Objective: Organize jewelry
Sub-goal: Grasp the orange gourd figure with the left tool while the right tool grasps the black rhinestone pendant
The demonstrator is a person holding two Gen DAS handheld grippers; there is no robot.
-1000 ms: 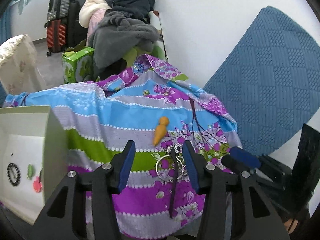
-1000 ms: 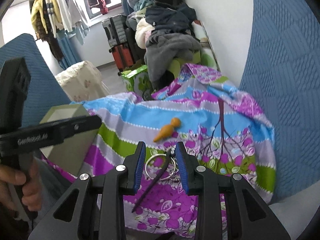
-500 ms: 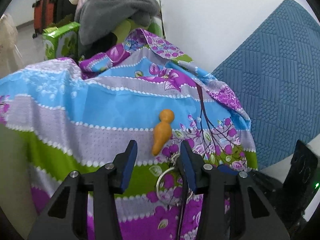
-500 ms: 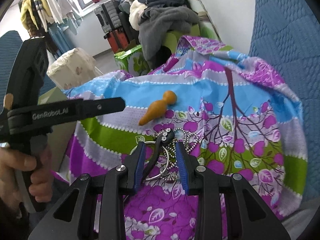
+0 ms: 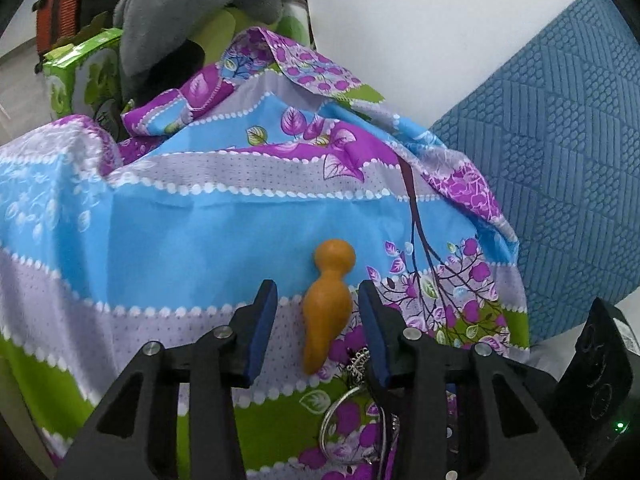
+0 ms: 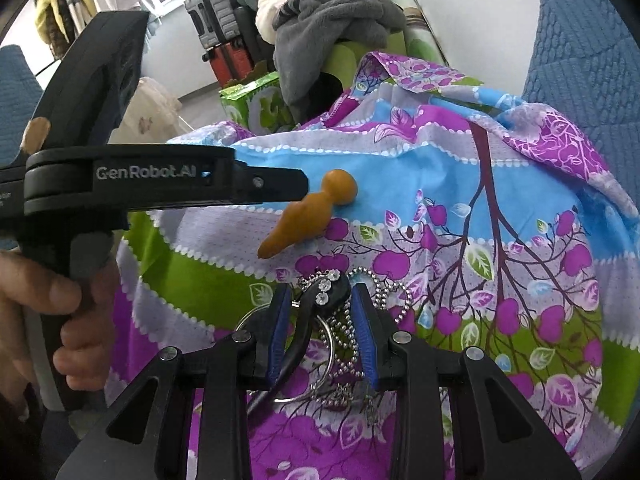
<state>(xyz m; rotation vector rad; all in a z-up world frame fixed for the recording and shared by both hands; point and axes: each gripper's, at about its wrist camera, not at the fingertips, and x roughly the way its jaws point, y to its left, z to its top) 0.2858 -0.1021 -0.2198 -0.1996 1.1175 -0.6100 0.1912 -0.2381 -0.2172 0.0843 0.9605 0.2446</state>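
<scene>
Right gripper (image 6: 320,300) is nearest, jaws partly apart and straddling the jewelry pile: a black hair clip (image 6: 320,312) with small white flowers, a bead chain (image 6: 376,292) and a metal ring (image 6: 320,344) lie between the blue pads (image 6: 362,328), on the floral cloth (image 6: 500,216) (no pad is clearly pressing on the clip, so pinch or just straddle: cannot tell). Using the orange gourd pendant (image 5: 326,300) as landmark: the pile sits just below it, nearer the cameras, a charm (image 5: 358,360) of the pile close to the pendant's pointed end. Left gripper (image 5: 316,292) brackets the pendant, jaws closing with the pendant between them, both pads still clear of it, visible gaps either side. From the right wrist view the left gripper body crosses in from the left of the pendant (image 6: 308,212), its tip overlapping the pendant's narrow end, held by the person's left hand (image 6: 48,320). Beyond the pendant the cloth rises into folds, a green box (image 5: 80,72) and a grey garment heap (image 5: 208,4) past its far-left edge, suitcases (image 6: 224,32) further back. Right of the pendant, a blue textured cushion (image 5: 560,152) against the white wall (image 5: 420,20).
</scene>
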